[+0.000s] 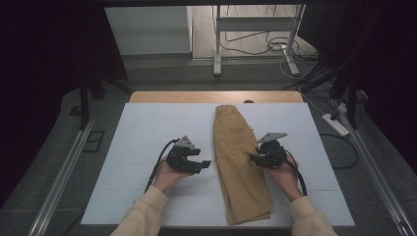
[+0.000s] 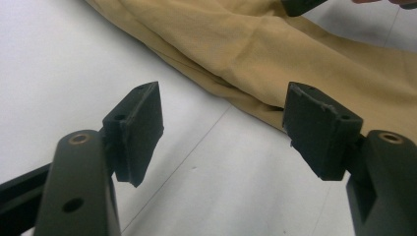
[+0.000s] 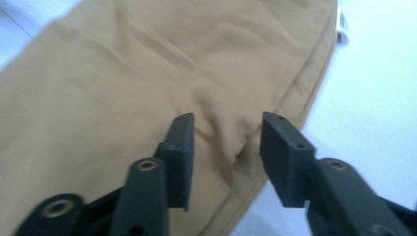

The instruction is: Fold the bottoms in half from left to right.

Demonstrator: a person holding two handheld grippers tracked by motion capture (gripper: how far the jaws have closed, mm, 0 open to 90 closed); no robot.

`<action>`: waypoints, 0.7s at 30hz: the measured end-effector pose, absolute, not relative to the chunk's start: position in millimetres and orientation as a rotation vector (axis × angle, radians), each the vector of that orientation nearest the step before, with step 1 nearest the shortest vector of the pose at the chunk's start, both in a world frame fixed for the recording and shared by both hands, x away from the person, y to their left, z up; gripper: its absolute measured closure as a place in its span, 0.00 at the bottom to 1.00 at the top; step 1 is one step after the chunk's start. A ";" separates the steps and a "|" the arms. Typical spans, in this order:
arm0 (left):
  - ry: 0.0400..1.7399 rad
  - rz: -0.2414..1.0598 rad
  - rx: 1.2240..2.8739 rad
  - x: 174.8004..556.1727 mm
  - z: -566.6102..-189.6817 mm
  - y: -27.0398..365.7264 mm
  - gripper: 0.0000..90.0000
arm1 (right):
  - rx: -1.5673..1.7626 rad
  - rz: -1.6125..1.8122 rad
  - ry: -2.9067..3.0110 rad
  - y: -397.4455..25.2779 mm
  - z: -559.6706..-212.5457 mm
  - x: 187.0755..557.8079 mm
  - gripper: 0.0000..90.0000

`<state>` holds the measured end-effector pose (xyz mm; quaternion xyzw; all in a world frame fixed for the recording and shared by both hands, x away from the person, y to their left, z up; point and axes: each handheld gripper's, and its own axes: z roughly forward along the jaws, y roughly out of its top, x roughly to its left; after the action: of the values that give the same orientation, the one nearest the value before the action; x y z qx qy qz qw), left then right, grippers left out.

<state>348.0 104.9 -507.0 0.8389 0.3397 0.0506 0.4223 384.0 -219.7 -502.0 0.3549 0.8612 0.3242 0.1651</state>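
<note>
- Lying lengthwise down the middle of the white tabletop point(image 1: 147, 128), a pair of tan trousers point(image 1: 241, 167) is folded into a long narrow strip, with its gathered waistband toward the far edge and its hems reaching almost to the near edge.
- The left gripper point(image 1: 199, 164) is resting in the person's left hand point(image 1: 167, 177) just beside the trousers' left edge, with bare white surface showing between them.
- In the left gripper view its fingers point(image 2: 137, 128) are standing wide apart, holding nothing, and are pointing at the fabric's folded edge point(image 2: 246, 93).
- The right gripper point(image 1: 255, 157) is sitting in the right hand point(image 1: 282, 174) over the trousers' right edge, about halfway along the strip.
- In the right gripper view its fingers point(image 3: 179, 157) are also spread apart, straddling a small pucker in the cloth point(image 3: 216, 123) close to the seamed edge; I cannot tell whether they are touching the fabric.
- A white label point(image 3: 342, 24) is sticking out from the trousers' edge onto the tabletop.
</note>
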 end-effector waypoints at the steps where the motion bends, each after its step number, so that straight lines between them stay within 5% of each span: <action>1: 0.850 0.127 2.100 348.0 -506.8 105.2 0.35 | 0.999 0.939 2.454 -219.5 -500.8 383.0 0.57; 21: 0.860 0.133 2.101 337.0 -504.1 117.7 0.34 | 0.856 1.132 2.539 -211.3 -493.2 356.2 0.45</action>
<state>337.0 117.7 -504.1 0.8383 0.3430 0.0532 0.4205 356.2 -211.3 -493.2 0.2922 0.8670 0.3865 0.1164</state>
